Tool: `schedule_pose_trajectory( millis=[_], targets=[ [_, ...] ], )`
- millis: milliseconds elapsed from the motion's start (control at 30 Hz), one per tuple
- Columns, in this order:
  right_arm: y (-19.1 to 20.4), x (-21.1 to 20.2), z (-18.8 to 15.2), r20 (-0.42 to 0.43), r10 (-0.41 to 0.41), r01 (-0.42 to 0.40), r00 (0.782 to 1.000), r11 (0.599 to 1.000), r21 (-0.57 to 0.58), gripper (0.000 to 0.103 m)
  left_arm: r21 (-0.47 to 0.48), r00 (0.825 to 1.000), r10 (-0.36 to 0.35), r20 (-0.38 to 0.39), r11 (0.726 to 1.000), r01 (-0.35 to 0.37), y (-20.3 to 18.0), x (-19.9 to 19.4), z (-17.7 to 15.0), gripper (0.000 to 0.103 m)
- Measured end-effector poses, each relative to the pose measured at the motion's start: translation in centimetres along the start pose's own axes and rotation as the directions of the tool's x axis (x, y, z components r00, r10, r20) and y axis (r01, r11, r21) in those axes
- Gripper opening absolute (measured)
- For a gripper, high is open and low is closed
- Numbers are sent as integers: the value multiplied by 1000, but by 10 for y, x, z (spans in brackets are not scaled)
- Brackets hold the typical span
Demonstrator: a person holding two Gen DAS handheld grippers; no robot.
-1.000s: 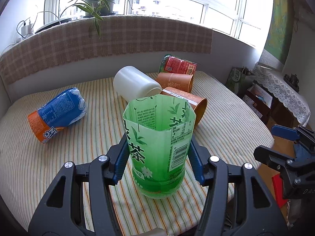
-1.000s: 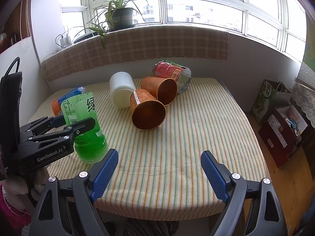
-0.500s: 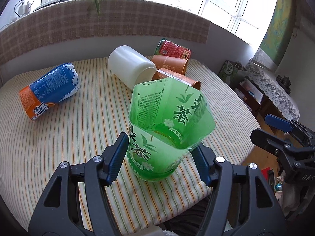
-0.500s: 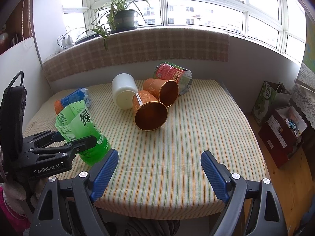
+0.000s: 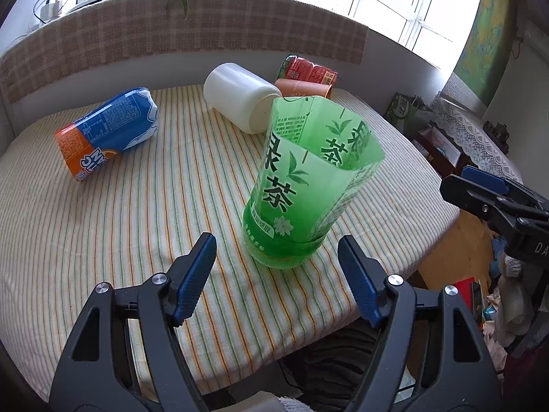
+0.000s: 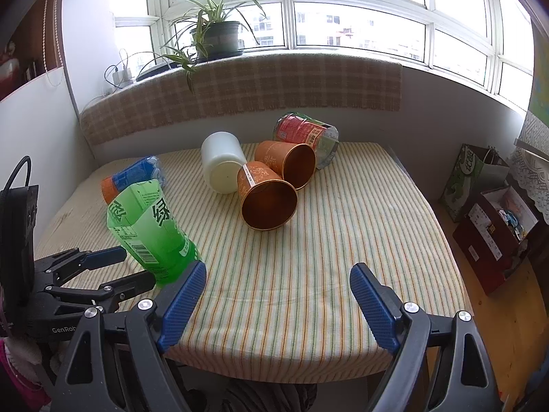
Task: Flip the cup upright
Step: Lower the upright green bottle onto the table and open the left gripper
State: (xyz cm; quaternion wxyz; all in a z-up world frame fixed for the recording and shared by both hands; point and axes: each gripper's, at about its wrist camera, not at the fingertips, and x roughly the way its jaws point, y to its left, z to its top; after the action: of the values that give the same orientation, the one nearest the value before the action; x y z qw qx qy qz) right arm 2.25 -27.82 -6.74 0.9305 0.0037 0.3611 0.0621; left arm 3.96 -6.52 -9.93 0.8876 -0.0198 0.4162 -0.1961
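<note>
A green cut-bottle cup [image 5: 308, 185] stands upright, mouth up, near the table's front edge; it also shows in the right wrist view [image 6: 152, 230]. My left gripper [image 5: 278, 274] is open, its jaws just short of the cup on either side and not touching it. My right gripper [image 6: 274, 298] is open and empty over the table's front edge. Several other cups lie on their sides: a white one [image 6: 223, 163], two orange ones [image 6: 267, 199] [image 6: 288, 159], a red one [image 6: 305, 134] and a blue-orange one [image 5: 106, 134].
The striped tablecloth [image 6: 326, 240] covers the table. A plaid-covered sill with a potted plant [image 6: 212, 34] runs behind. Bags and boxes [image 6: 494, 226] stand on the floor to the right. The right gripper appears in the left wrist view [image 5: 497, 202].
My left gripper let go of the green cup and drew back, jaws open wider. The cup stands free on the table. The right gripper has hardly moved.
</note>
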Motion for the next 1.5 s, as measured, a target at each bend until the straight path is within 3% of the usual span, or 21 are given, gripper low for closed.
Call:
schedule_pose_trajectory(
  millis=[133, 233, 533, 733, 900, 1033, 1233, 1500],
  targets=[
    [3, -5, -2, 27, 4, -4, 1000, 1000, -3, 88, -12, 996, 74, 59, 997, -73, 4, -25, -12, 76],
    [7, -8, -3, 59, 8, -8, 998, 1000, -10, 88, -38, 980, 129, 150, 991, -125, 2, -52, -14, 76],
    [18, -24, -3, 166, 17, -14, 986, 1000, -19, 90, -67, 880, 257, 400, 965, -252, -18, -117, -8, 84],
    [18, -39, -4, 255, -4, 1, 967, 1000, 11, 102, -89, 837, 286, 467, 957, -278, -26, -136, -8, 94],
    [18, -54, -8, 346, -53, 44, 937, 998, 34, 103, -95, 796, 326, 510, 941, -324, -33, -146, -14, 102],
    [17, -62, -9, 378, -53, 35, 924, 998, 56, 103, -102, 791, 340, 508, 936, -337, -33, -148, -16, 103],
    [19, -59, -12, 357, -50, 34, 933, 998, 51, 103, -108, 804, 345, 485, 936, -336, -31, -143, -20, 103],
    [21, -56, -12, 346, -45, 31, 937, 998, 47, 103, -124, 808, 353, 472, 934, -335, -26, -141, -20, 103]
  ],
)
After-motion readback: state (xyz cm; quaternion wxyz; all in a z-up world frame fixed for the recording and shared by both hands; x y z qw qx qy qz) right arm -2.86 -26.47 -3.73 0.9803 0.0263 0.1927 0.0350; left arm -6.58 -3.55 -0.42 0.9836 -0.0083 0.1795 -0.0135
